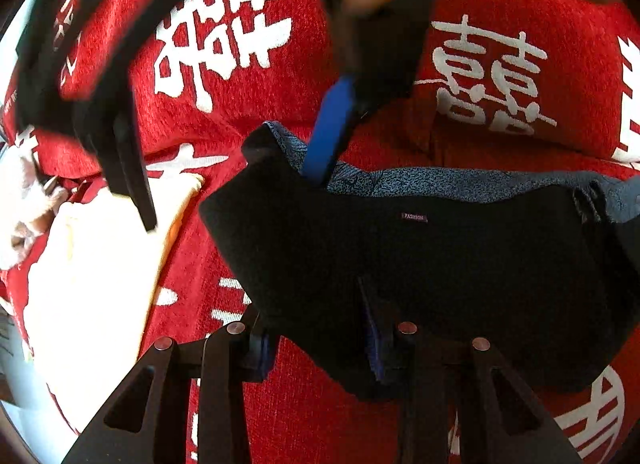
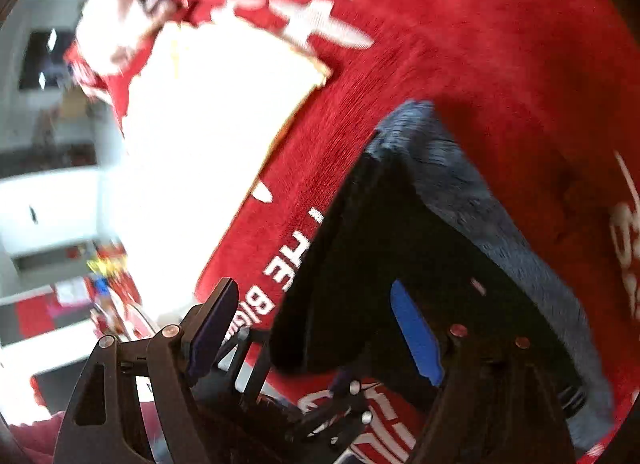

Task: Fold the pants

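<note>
The dark pants [image 1: 432, 276], folded with a blue patterned lining along the top and a small "FASHION" label [image 1: 414, 217], lie on a red blanket. My left gripper [image 1: 316, 348] is open at the folded pants' near left edge, one finger on each side of that corner. My right gripper [image 1: 224, 160] hovers above the pants' far left corner, open, its blue pad [image 1: 330, 132] touching the lining. In the right wrist view the pants [image 2: 400, 248] lie under my open right gripper [image 2: 316, 328], and the left gripper [image 2: 320, 416] shows below.
The red blanket [image 1: 260, 404] with white characters covers the surface. A folded cream cloth [image 1: 92, 288] lies to the left of the pants, also in the right wrist view [image 2: 200, 144]. White furniture [image 2: 44, 200] stands beyond the blanket's edge.
</note>
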`<state>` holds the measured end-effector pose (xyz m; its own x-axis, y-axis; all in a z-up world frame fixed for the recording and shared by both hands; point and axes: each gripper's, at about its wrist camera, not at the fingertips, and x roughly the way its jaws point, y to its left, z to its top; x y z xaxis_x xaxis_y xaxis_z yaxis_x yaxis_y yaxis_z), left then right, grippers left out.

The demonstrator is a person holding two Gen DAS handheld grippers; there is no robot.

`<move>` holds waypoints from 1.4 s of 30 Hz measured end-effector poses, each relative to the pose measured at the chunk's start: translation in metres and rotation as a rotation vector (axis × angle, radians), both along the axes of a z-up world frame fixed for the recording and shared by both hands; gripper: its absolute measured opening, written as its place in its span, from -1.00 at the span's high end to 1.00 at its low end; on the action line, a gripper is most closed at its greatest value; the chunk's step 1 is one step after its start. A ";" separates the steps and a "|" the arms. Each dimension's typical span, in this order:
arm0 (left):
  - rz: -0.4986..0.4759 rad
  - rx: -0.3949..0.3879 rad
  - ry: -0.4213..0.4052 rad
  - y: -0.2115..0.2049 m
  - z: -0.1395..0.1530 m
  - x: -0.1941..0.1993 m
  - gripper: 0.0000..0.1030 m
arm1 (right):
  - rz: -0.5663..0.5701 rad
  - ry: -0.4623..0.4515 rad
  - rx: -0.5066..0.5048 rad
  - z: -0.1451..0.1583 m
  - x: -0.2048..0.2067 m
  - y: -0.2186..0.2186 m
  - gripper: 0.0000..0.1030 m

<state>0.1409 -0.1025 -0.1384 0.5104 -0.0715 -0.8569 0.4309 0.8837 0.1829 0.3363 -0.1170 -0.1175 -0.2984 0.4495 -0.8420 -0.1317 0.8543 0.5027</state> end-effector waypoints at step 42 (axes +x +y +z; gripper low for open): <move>-0.688 0.068 0.071 -0.348 0.028 -0.225 0.29 | -0.966 -0.185 0.346 -0.030 -0.331 -0.463 0.57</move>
<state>-0.0844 -0.4503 -0.1108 0.3111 -0.3037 -0.9005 0.9019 0.3931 0.1789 0.0057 -0.5797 -0.1473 0.4377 0.6537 -0.6174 0.4312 0.4499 0.7821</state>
